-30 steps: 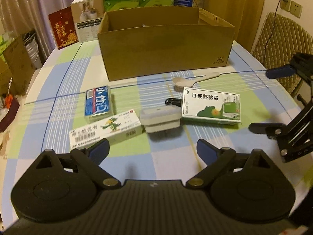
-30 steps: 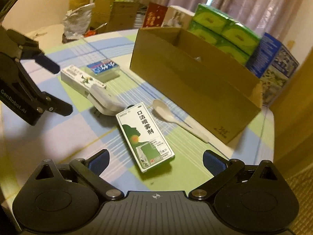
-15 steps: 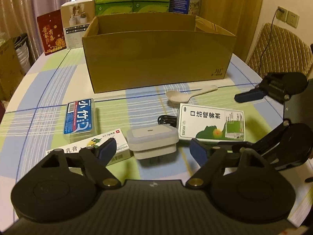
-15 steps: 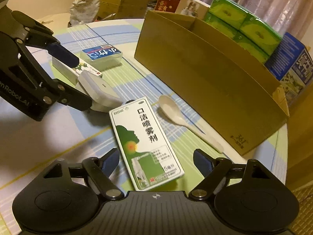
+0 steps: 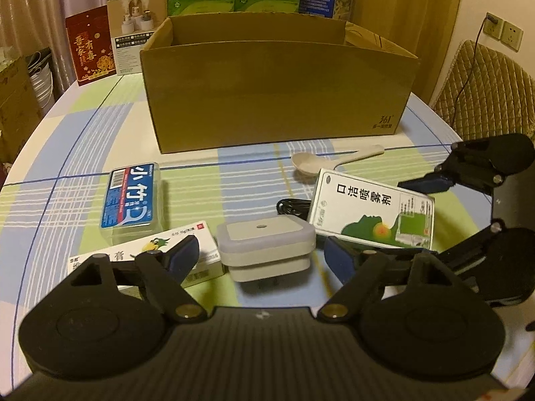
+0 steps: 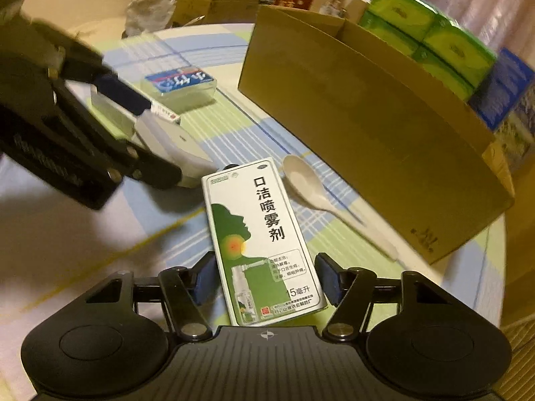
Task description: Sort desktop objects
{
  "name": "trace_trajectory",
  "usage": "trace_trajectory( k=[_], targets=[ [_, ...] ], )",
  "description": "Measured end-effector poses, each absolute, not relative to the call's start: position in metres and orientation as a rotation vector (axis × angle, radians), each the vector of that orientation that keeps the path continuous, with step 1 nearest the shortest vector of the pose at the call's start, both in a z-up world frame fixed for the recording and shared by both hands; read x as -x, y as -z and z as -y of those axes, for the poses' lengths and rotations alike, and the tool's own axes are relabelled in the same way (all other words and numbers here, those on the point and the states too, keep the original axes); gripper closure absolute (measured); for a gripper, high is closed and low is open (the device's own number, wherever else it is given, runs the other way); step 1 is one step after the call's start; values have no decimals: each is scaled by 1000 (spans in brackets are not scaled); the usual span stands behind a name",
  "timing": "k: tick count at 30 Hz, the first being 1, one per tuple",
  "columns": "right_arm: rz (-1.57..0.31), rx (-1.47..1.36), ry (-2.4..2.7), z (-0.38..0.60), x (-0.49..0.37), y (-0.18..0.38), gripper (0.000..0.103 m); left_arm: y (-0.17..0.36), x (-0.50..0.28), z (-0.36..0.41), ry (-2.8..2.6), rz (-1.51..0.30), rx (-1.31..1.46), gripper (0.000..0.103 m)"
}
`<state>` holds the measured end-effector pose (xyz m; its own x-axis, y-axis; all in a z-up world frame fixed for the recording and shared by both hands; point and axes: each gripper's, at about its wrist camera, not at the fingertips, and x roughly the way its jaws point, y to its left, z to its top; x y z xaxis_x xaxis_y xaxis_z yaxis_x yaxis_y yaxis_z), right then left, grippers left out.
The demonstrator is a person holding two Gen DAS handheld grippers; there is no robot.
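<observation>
right gripper point(image 6: 265, 279) spread, green-white box point(image 6: 260, 237) lodged between fingers, not clamped | left gripper point(image 5: 264, 257) spread around white adapter point(image 5: 265, 245) | box labelled 口洁喷雾剂; carton point(image 5: 277, 90) marked 361

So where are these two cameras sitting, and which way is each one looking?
Left wrist: on the left tool, facing the cardboard box; its own fingers straddle the white plug adapter, and the right tool shows.
Right wrist: on the right tool, facing the green spray box between its fingers.
Both show the spoon.
</observation>
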<state>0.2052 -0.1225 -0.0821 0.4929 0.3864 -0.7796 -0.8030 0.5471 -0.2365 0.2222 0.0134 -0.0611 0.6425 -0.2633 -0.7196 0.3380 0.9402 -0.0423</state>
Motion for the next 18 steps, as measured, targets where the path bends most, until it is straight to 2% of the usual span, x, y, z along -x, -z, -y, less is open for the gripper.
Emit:
trace_trajectory(
  k=[4,13,18],
  targets=[
    [-818,417,-759,142,-215,70,48,63,-224,-7,346,-807,-106,24],
    [-894,207,-598,169,-228,61,49,66,-230,-1,305,-801,-104,24],
    [-922,124,-529,187,-230,58,50,70,-232,1,295,-806,-122,40]
  ],
)
